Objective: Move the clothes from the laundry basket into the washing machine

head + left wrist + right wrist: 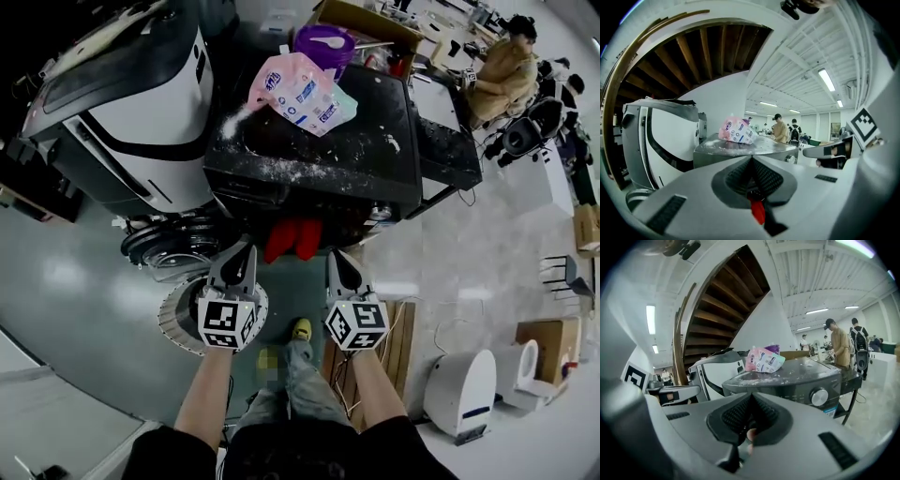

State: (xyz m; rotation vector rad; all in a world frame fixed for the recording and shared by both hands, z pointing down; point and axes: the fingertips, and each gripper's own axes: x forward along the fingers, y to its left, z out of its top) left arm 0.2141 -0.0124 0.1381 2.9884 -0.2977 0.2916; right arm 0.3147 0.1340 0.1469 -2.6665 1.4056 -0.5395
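Observation:
The dark washing machine (319, 159) stands straight ahead, its top dusted with white powder. A red garment (292, 239) hangs in front of it, between the tips of both grippers. My left gripper (247, 248) is shut, and red cloth (758, 210) sticks out below its pads in the left gripper view. My right gripper (335, 255) is shut too, and a small pinkish bit of cloth (751, 434) shows under its pads in the right gripper view. The round white laundry basket (178, 319) sits on the floor under the left gripper. What is inside the basket is hidden.
A pink detergent bag (300, 89) and a purple tub (323, 42) sit on the machine's top. A white machine (122, 103) stands at the left with a round door (169, 248) low at its front. A wooden pallet (398, 347), a white appliance (464, 389) and a seated person (502, 70) are to the right.

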